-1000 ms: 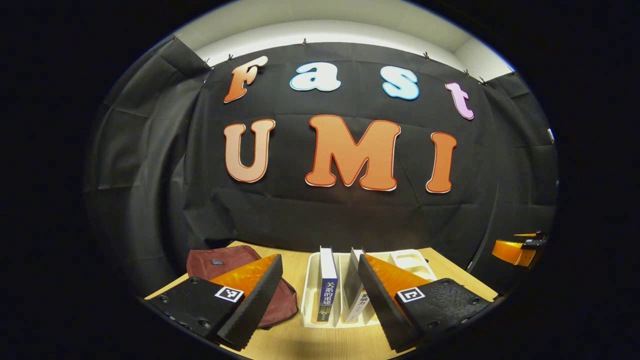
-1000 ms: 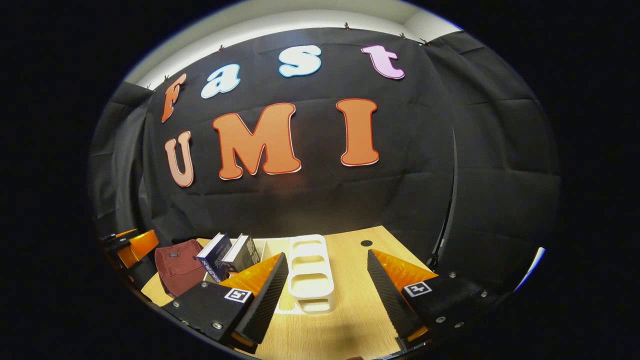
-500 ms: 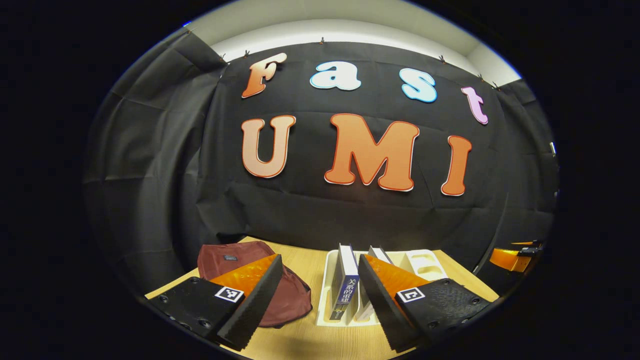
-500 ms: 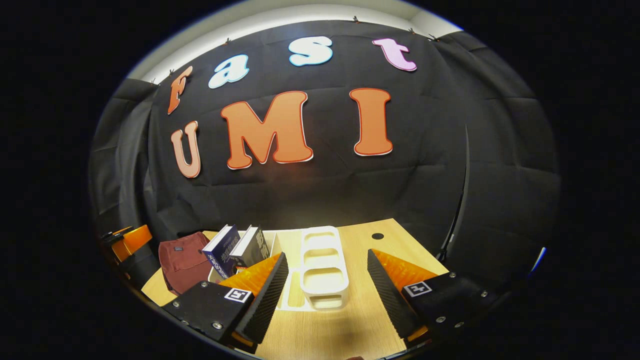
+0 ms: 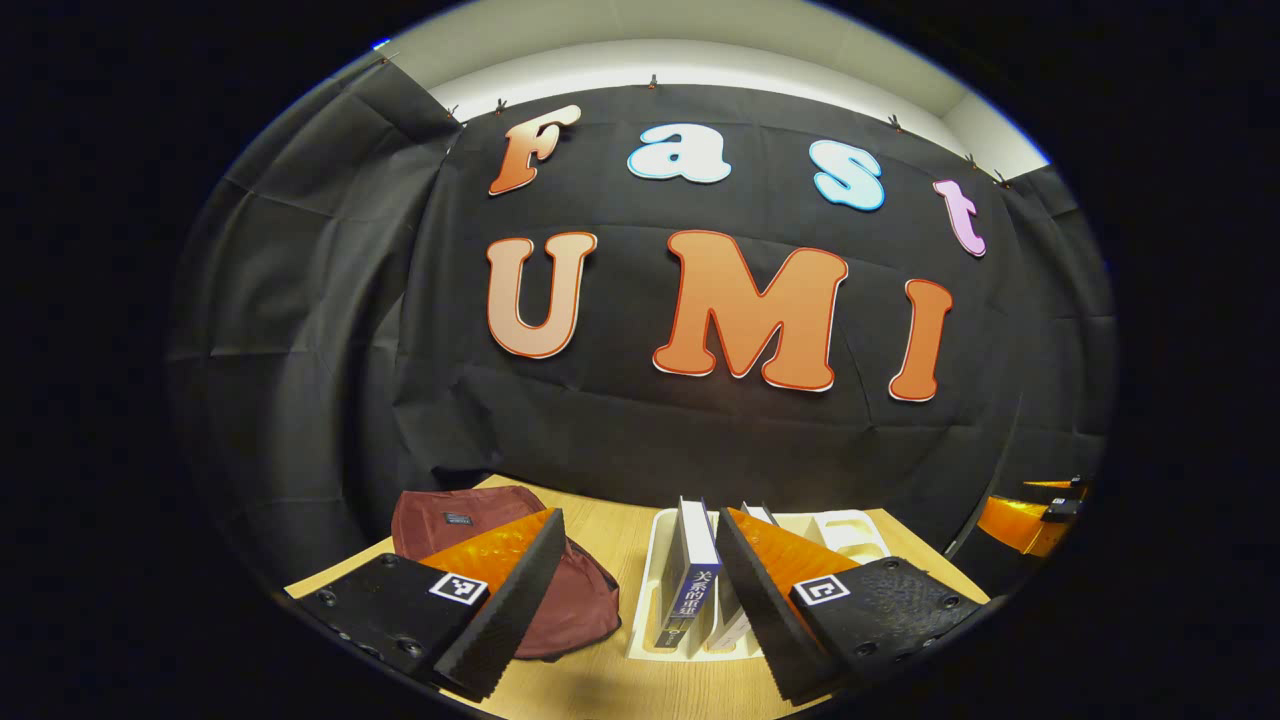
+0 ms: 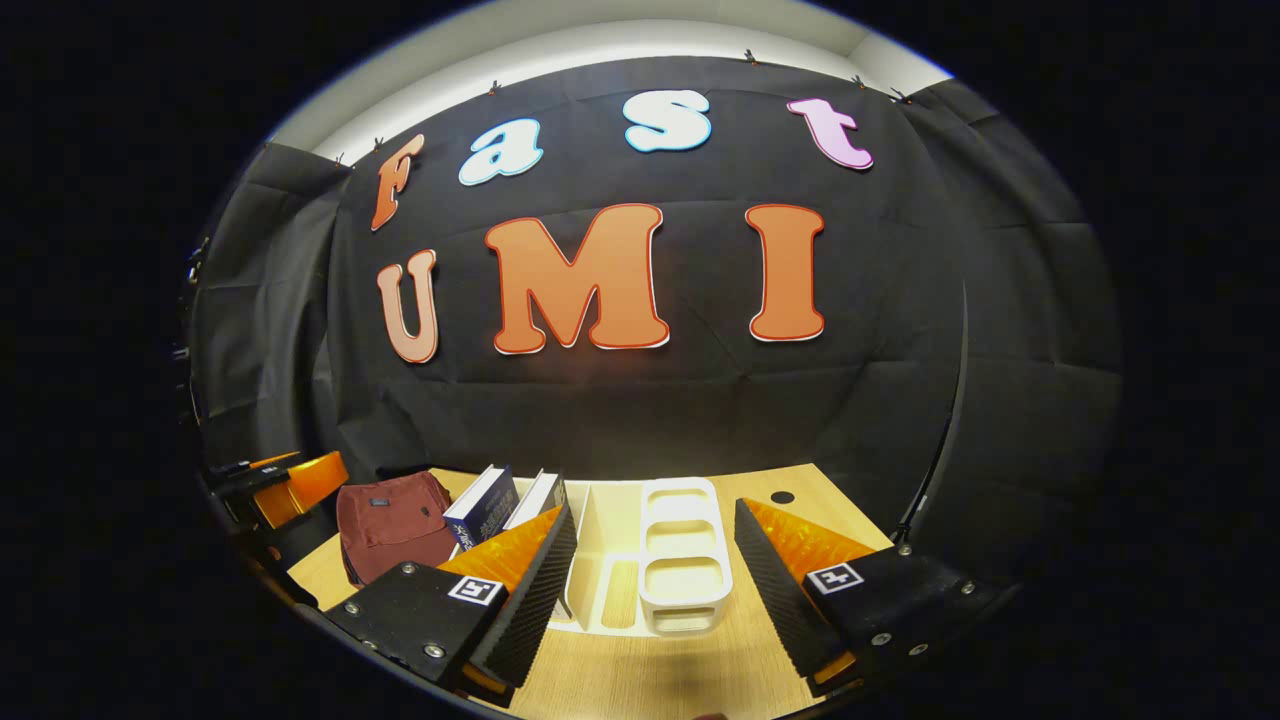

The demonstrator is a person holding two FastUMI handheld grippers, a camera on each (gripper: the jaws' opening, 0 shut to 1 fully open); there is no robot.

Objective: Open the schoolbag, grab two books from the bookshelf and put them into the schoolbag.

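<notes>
While both your grippers, left gripper [image 5: 632,590] and right gripper [image 6: 655,585], hang spread and empty, the maroon schoolbag [image 5: 500,570] lies shut, so you open it next.

My booth is dim, lit from overhead, where a pale ceiling strip [image 5: 690,60] glows above the black cloth wall [image 6: 860,400]. The wooden table [image 6: 770,520] catches a warm pool of light, both views stay sharp at centre, and the fisheye bends everything toward the edges
</notes>
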